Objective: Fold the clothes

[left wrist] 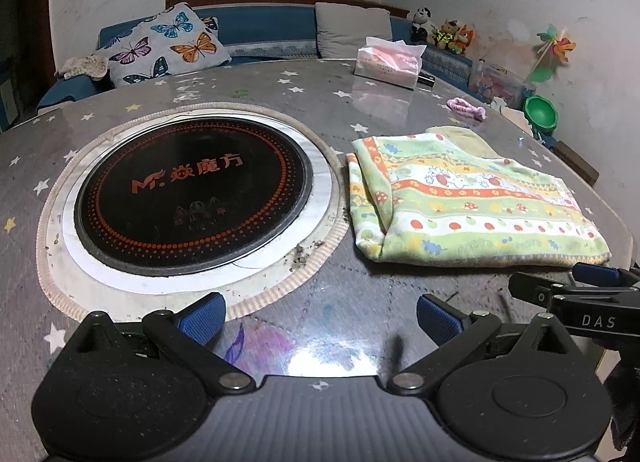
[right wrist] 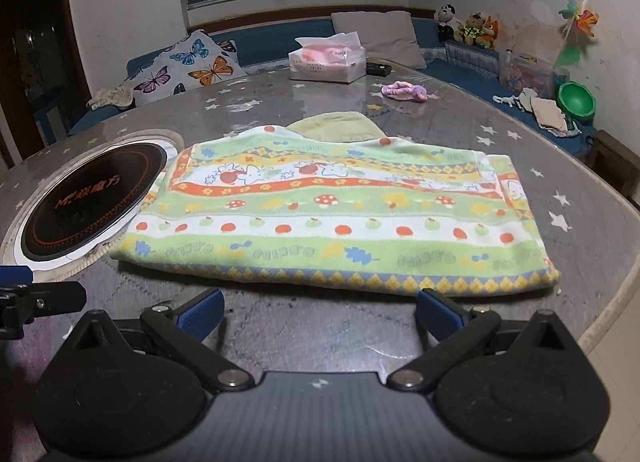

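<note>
Left wrist view: left gripper (left wrist: 320,320) spread wide, empty, over bare desk (left wrist: 344,302). Round cooktop (left wrist: 192,194) at 11 o'clock. Folded garment (left wrist: 472,202) flat on the desk at 1 o'clock, just beside the cooktop rim. Tissue pack (left wrist: 388,62) far at 12.

Right wrist view: right gripper (right wrist: 318,314) spread wide, empty, apart from the garment's near hem. Garment dead ahead at 12, cooktop at 10, pink scrunchie (right wrist: 404,91) beyond at 1.

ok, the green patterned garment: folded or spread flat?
Folded. The green patterned garment lies as a compact rectangle on the table, with a doubled layer along its left edge. Neither hand-held gripper touches it.
</note>
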`<state>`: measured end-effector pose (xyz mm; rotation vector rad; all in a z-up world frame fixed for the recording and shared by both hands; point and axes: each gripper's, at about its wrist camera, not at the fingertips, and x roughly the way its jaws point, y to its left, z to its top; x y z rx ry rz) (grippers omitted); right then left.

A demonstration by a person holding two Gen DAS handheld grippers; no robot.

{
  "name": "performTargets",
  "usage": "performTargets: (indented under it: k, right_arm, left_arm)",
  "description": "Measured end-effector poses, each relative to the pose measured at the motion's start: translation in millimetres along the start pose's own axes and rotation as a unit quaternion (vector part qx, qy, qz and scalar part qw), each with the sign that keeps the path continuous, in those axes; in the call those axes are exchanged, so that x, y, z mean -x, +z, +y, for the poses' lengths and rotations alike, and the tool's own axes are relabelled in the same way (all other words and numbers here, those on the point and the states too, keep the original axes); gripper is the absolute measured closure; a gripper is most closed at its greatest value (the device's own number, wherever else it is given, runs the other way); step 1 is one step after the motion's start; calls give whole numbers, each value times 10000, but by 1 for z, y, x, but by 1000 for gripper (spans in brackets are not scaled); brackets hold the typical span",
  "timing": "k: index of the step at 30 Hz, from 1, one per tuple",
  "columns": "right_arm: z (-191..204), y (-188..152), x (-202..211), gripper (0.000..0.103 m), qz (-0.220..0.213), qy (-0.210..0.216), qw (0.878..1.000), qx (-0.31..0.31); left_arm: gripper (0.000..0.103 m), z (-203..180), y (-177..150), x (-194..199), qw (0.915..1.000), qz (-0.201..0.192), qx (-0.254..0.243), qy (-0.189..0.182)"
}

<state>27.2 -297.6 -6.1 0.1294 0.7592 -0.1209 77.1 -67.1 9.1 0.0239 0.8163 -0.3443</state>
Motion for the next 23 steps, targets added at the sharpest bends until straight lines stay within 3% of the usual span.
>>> performTargets:
  k: [23]
  right_arm:
    - [6, -4, 0, 0, 37, 44, 10000, 27]
  left_arm:
    - [0, -13, -5, 1, 9998, -21, -172, -18]
